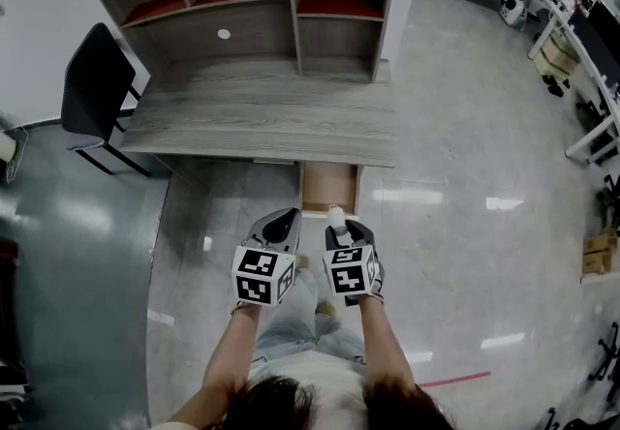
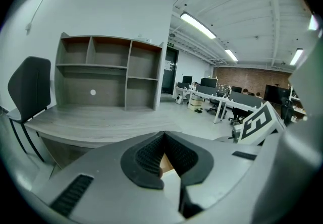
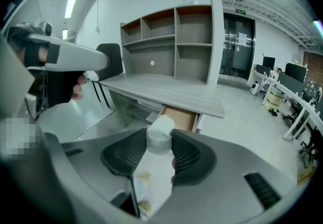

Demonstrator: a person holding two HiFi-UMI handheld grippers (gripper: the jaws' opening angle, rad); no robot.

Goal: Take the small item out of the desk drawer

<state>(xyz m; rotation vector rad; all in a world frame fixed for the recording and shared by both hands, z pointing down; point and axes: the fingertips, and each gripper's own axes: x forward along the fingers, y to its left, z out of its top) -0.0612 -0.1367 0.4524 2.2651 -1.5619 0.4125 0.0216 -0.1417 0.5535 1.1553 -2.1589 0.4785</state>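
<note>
The right hand-held gripper (image 3: pixel 159 143) is pinching the small white fuzzy cylinder (image 3: pixel 160 130) at its jaw tips, clear of the open wooden drawer (image 1: pixel 329 188) below the front edge of the grey wood counter (image 1: pixel 262 118); the left hand-held gripper (image 2: pixel 163 138) is hanging clenched, empty. So shallow a pinch is probably risking a drop

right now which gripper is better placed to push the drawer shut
Left, probably. The left gripper is shut on nothing, and the open drawer lies just ahead of it. The right gripper is clamped on the small white item, so pushing with it risks dropping that.
</note>
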